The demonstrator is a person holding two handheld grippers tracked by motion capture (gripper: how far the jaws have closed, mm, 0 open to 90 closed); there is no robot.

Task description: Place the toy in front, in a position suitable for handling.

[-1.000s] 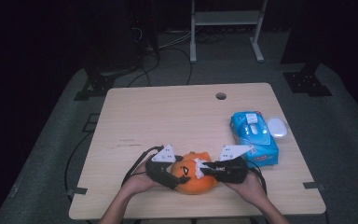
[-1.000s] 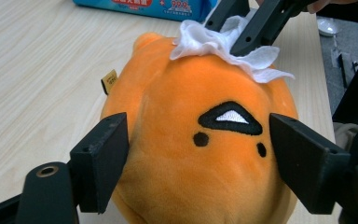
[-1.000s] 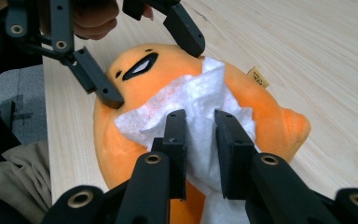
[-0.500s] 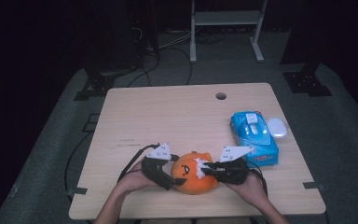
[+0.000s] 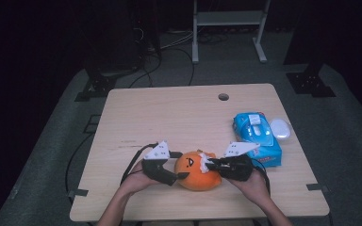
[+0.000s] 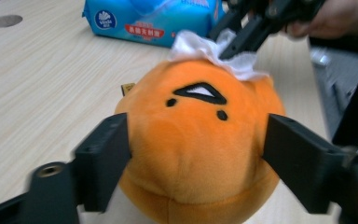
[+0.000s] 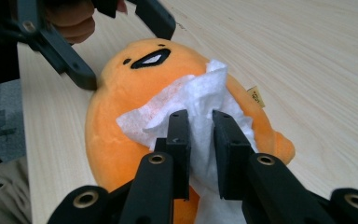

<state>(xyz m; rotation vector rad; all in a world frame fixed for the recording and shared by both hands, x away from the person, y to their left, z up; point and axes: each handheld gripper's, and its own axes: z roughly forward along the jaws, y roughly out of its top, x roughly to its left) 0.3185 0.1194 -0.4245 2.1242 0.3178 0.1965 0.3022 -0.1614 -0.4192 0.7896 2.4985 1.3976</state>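
I keep the left tongs (image 6: 196, 154) clamped around the orange plush toy (image 5: 197, 170) at the near edge of the tabletop (image 5: 169, 117), steadying it for wiping. The right tongs (image 7: 199, 140) pinch a white tissue (image 7: 191, 105) against it. Beyond the toy lies the blue tissue pack (image 5: 257, 136).

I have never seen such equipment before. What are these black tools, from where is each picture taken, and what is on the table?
A person sits at a wooden table and holds a hand tool with two black jaws in each hand. One picture looks down from above; the other two come from small cameras riding on the tools.

The left gripper has just been closing its jaws around an orange plush toy, with the jaws at its two sides. The right gripper is shut on a white wipe and holds it against the toy. A blue pack of wipes and a white oval object lie further right.
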